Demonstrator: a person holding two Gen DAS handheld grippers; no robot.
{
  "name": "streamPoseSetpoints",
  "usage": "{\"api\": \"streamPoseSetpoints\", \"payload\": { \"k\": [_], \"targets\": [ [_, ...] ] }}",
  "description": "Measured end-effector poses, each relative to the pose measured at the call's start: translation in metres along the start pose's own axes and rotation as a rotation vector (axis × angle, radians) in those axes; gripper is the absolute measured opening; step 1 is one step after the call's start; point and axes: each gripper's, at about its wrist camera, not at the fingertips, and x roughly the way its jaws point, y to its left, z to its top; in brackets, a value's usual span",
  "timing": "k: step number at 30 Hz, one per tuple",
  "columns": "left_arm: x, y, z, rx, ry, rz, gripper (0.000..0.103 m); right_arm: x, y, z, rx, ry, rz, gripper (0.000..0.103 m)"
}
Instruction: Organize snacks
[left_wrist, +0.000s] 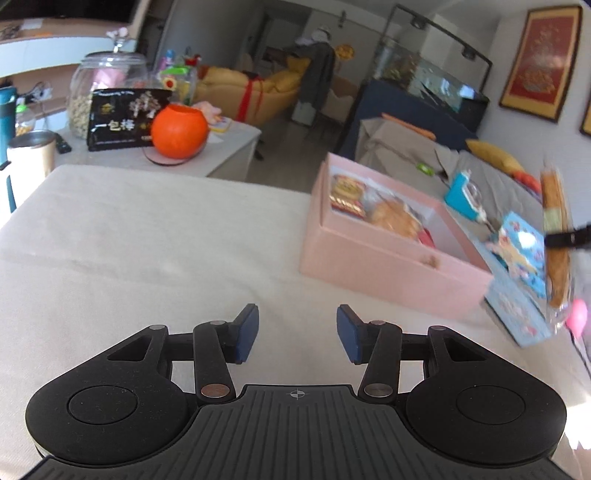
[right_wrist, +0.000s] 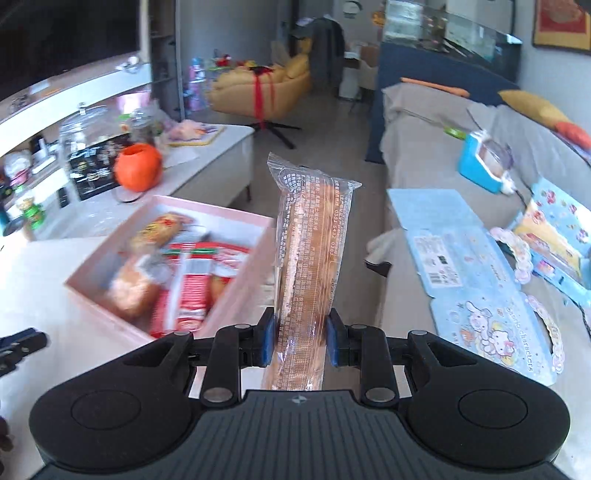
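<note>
Motion blur smears the pink box (right_wrist: 110, 295) contents; red-and-white packets and a bun-like pack show, labels unreadable. In the left wrist view the box (left_wrist: 388, 258) sits at 2 o'clock on the cream tabletop (left_wrist: 147, 240), its right end cut by a blue cartoon carton (left_wrist: 517, 295). Right gripper (right_wrist: 300, 338) is clamped on a clear-wrapped pastry pack (right_wrist: 310, 240), upright between the pads, box at 10 o'clock from it. Left gripper (left_wrist: 297, 334) hovers low, level, jaws spread wide, holding nothing.
</note>
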Motion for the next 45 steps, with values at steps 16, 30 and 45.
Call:
{"api": "streamPoseSetpoints", "payload": {
  "k": [16, 30, 45],
  "targets": [
    [-0.069, -0.018, -0.031, 0.107, 0.128, 0.066, 0.052, -0.004, 0.151, -0.106, -0.200, 0.226, 0.388, 0.056],
    [-0.056, -0.016, -0.022, 0.076, 0.118, 0.010, 0.052, -0.008, 0.124, -0.082, -0.136, 0.108, 0.386, 0.028],
    [-0.040, -0.007, -0.020, 0.092, 0.080, 0.041, 0.052, 0.047, 0.061, 0.058, 0.118, -0.133, 0.186, 0.058]
  ]
}}
